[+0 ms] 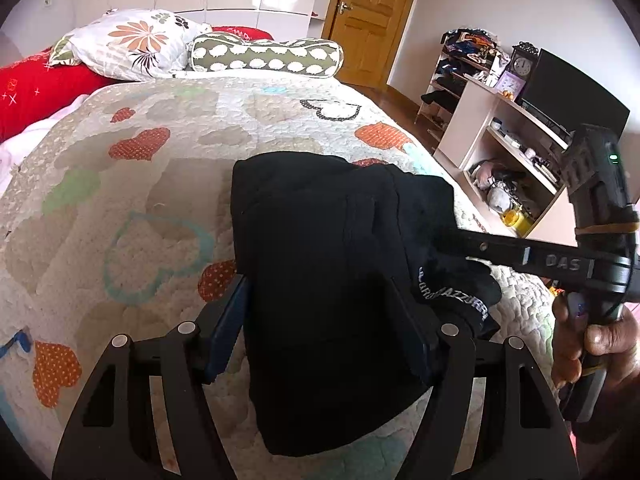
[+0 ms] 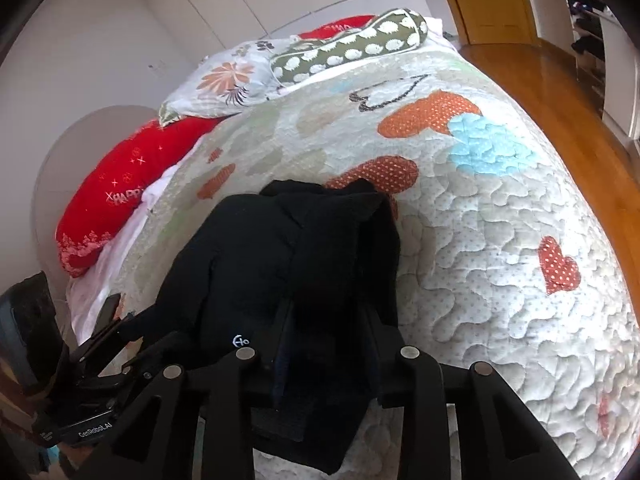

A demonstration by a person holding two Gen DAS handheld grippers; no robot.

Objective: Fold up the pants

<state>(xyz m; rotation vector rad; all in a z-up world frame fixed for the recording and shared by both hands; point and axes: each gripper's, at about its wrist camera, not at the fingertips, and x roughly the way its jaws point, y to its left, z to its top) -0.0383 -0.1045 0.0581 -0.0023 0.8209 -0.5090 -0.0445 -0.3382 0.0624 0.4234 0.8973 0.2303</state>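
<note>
The black pants [image 1: 320, 240] lie as a folded bundle on the quilted bed [image 1: 160, 184]. My left gripper [image 1: 320, 320] stands open astride the bundle's near end. Its left finger [image 1: 224, 332] is just clear of the cloth, and cloth drapes over its right finger. My right gripper [image 2: 328, 340] sits low over the bundle's right edge, where white lettering [image 1: 452, 292] shows. Black cloth [image 2: 280, 248] fills the narrow gap between its fingers, but the pads' inner faces show and do not clamp it. From the left wrist view, the right gripper [image 1: 464, 240] reaches in from the right.
Pillows [image 1: 132, 44] and a red cushion [image 1: 36, 92] lie at the head of the bed. A desk with shelves and a monitor [image 1: 572, 92] stands right of the bed, across a strip of wood floor [image 2: 560, 112]. A hand [image 1: 592, 340] holds the right gripper.
</note>
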